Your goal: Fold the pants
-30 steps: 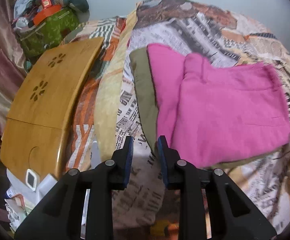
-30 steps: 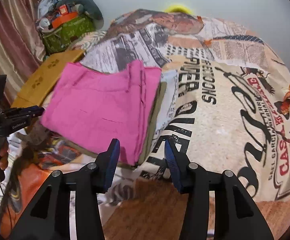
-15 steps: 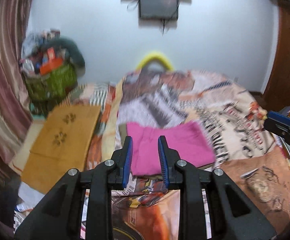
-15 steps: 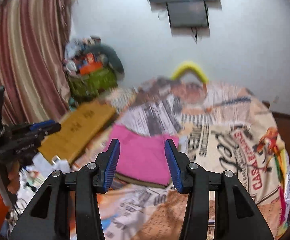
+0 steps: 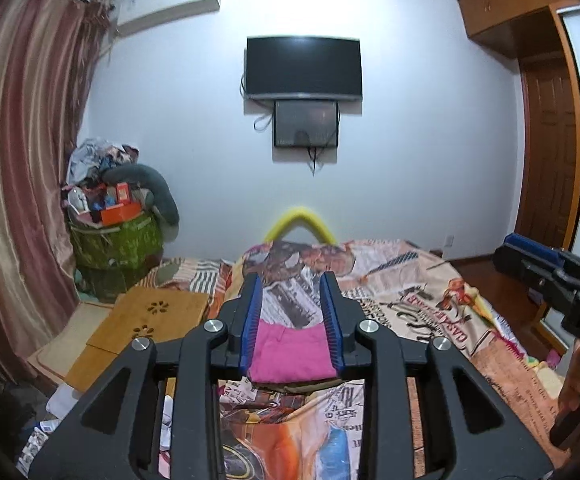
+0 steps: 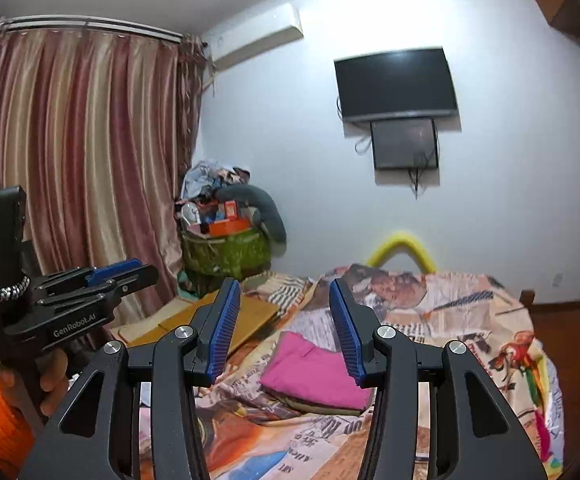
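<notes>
The pink pants (image 5: 290,354) lie folded in a flat rectangle on an olive garment on the bed, also seen in the right wrist view (image 6: 314,376). My left gripper (image 5: 291,312) is open and empty, held well back from and above the bed. My right gripper (image 6: 284,320) is open and empty, also far from the pants. Each gripper shows in the other's view: the right one (image 5: 546,268) at the right edge, the left one (image 6: 102,280) at the left, both hand-held.
The bed (image 5: 430,312) has a newspaper-print cover. A wooden lap table (image 5: 138,320) lies left of it. A green basket piled with clutter (image 5: 118,236) stands by the curtain (image 6: 70,160). A TV (image 5: 304,68) hangs on the far wall. A wooden door (image 5: 546,152) is right.
Both grippers have pulled back and up from the folded pants, so the view now takes in the whole room. The pants stay folded on the bed.
</notes>
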{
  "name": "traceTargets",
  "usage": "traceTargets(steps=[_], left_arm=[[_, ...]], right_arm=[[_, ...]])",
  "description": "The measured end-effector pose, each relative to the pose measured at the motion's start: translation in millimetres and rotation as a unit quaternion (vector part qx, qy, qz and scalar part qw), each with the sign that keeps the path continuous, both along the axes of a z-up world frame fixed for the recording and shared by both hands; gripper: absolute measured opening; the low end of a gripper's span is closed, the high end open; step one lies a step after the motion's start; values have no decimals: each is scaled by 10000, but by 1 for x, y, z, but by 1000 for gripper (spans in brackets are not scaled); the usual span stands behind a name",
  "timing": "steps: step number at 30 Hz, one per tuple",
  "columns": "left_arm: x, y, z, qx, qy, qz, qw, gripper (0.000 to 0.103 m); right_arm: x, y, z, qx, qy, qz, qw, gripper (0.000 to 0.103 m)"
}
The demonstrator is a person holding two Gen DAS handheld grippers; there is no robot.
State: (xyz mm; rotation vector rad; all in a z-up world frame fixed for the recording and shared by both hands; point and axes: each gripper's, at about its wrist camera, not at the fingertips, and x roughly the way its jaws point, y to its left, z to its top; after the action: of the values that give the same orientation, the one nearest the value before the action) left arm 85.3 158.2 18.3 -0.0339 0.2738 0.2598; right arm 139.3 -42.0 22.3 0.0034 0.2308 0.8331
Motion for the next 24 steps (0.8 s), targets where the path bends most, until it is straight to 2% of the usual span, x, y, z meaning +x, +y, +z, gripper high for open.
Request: traceTargets(steps=[3,5,6,8,9,10,11,13,17,19,24], left_arm=[[-21,-11,1,112,-155,63,9998,37],[-33,-17,-1,176,-257,122,9994,48],[-38,-20,-2,204,-298,127,9993,51],[-45,-25,-3,235,-341,134,9991,62],[-47,-26,-4,221,-351,136,9990,67],[-49,-26,-4,184,-366,126,9991,78],[-51,-26,-4,141,-398,119,9990,84],[-56,-27,-3,132,-460,139,9988,87],[-61,-29,-2,188,-544,198,9981,101],[-63,-31,-2,176,-584,194,9979,103],[-64,-32,-3,142,-592,169,9980,103]], right_arm=[[-14,-3,-2,32,-80,-9,10000,43],[-21,-4,-3,12,-151,-78,9999,43],[-23,-3,-3,2,-185,-99,9998,43],[-27,-5,-3,9,-174,-159,9997,49],[-28,-6,-3,24,-167,-183,9997,58],[-29,-8,-2,52,-176,-233,9996,67],[-30,-9,-2,80,-194,-294,9993,71],[-32,-11,-1,139,-208,-388,9989,82],[-36,-15,-1,163,-113,-472,9987,89],[-37,-15,0,139,-149,-561,9982,103],[-49,-20,-1,89,-277,-666,9974,103]])
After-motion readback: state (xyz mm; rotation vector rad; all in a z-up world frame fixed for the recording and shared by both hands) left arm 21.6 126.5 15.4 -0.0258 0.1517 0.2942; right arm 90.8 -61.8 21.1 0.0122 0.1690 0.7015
